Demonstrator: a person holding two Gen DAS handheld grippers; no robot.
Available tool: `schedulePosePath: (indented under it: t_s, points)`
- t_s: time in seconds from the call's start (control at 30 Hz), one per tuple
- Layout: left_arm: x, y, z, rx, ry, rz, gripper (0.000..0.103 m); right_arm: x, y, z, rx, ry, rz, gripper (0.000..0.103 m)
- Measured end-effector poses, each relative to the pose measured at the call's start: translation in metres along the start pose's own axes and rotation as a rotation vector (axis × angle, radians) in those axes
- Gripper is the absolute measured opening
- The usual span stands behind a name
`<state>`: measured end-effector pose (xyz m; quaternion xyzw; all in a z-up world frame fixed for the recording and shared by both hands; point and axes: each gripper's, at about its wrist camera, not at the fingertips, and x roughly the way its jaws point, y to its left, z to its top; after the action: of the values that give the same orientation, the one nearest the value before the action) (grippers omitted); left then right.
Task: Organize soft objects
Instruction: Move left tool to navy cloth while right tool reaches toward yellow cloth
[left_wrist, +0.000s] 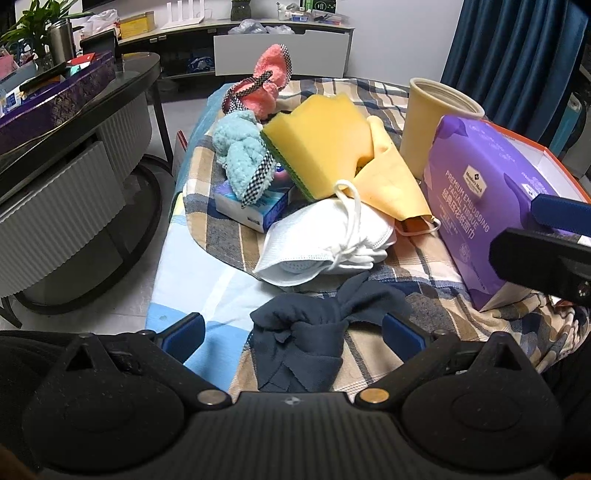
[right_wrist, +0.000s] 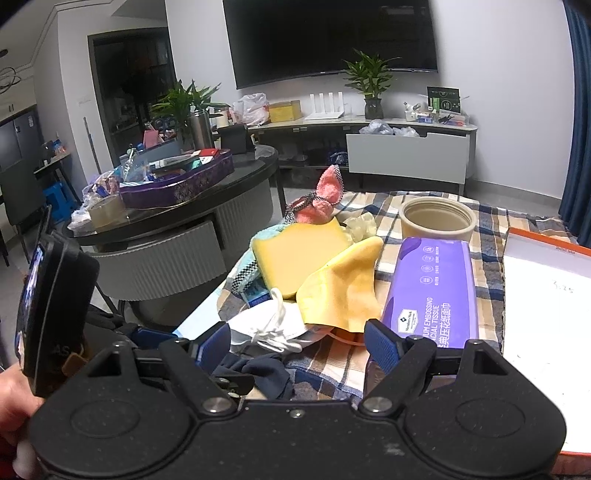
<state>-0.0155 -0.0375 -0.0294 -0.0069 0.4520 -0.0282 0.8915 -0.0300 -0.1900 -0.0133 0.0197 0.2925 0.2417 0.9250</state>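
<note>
Crumpled navy cloth (left_wrist: 303, 343) (knotted, dark)

Small tissue box (left_wrist: 255, 212): largely covered by blue cloth (left_wrist: 242, 157) and sponge (left_wrist: 319, 138); print illegible. Orange box (right_wrist: 546, 295): cut off at right edge. Navy cloth (right_wrist: 266, 373): partly hidden behind right claw (right_wrist: 297, 349) body. Orange mask (right_wrist: 343, 336): mostly concealed under yellow cloth (right_wrist: 343, 291).

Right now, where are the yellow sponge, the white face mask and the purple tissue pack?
yellow sponge (left_wrist: 317, 134): left wrist view, middle of its broad yellow face.
white face mask (left_wrist: 314, 240): left wrist view, centre of the white body.
purple tissue pack (right_wrist: 430, 291): right wrist view, middle of its top face.
</note>
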Motion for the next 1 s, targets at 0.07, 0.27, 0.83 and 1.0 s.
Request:
schedulePosePath:
  t_s: [0.07, 0.27, 0.83, 1.0]
  points:
    - [0.0009, 0.0006, -0.0010, 0.003, 0.003, -0.002, 0.103, -0.0002, 0.0005, -0.0001, -0.004, -0.002, -0.003, 0.093]
    - [0.0049, -0.0010, -0.0024, 0.010, 0.012, -0.007, 0.103, -0.0002, 0.0007, -0.0006, -0.017, -0.001, -0.012, 0.093]
    - [0.0082, -0.0041, -0.0035, 0.020, 0.013, -0.003, 0.103, 0.0009, 0.0027, -0.0008, -0.030, 0.002, -0.018, 0.093]
    - [0.0095, -0.0018, -0.0030, 0.018, 0.011, -0.007, 0.103, 0.0016, 0.0035, -0.0012, -0.034, 0.003, -0.024, 0.093]
